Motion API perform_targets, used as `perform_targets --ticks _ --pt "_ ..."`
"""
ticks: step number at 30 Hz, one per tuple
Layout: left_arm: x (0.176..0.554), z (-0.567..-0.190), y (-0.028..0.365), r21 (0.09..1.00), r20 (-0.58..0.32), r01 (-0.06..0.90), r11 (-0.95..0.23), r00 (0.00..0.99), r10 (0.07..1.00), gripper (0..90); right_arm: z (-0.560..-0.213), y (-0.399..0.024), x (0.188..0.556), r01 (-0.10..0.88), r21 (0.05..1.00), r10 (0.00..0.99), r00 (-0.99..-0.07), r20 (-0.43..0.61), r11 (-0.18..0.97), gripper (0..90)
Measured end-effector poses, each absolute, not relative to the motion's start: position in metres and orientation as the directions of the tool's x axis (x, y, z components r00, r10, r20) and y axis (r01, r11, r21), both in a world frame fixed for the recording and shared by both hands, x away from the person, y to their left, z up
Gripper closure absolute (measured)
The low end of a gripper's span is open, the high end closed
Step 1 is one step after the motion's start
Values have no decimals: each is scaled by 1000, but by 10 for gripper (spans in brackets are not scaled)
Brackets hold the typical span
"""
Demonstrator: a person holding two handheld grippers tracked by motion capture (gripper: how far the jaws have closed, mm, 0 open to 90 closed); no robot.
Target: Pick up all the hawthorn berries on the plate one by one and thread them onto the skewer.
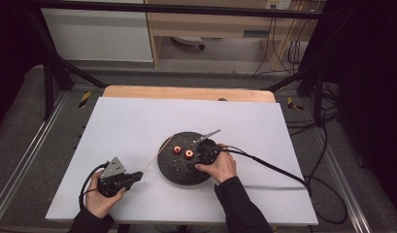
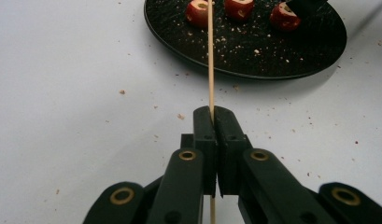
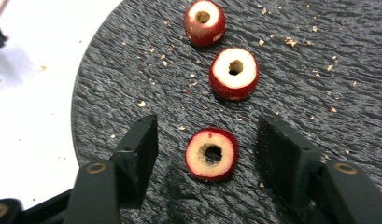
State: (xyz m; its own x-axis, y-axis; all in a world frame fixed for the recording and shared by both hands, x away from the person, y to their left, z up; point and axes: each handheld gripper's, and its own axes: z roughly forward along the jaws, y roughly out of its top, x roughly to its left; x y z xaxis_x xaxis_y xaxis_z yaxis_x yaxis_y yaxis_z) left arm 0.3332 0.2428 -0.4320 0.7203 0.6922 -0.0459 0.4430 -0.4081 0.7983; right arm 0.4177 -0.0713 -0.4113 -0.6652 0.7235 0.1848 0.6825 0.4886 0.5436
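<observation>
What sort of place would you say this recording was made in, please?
Probably a lab recording station rather than a kitchen: a white table inside a black metal frame, cables trailing across the floor, office furniture behind.

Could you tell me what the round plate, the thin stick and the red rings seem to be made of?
Plate: dark, matte, rippled, probably slate or a slate-look ceramic. Stick: pale, straight, likely a wooden or bamboo skewer. Red rings: red skin, pale cored flesh, shed crumbs, apparently fruit.

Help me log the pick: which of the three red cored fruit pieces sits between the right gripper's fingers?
The red cored fruit piece nearest the camera, alone between the open fingers; the other two lie farther up the plate.
</observation>
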Motion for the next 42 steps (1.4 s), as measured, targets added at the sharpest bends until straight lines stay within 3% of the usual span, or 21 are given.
perform_targets --ticks 8,22,42 --pt "333 -432 243 797 -46 444 -409 720 692 880 -417 -68 420 703 498 731 -657 185 507 527" --pt "333 -432 242 797 -45 442 -412 723 689 880 -419 -68 422 699 487 727 -665 174 523 604" --pt "330 -431 240 800 -38 432 -416 728 684 880 -390 -90 412 658 669 717 -646 264 347 611"
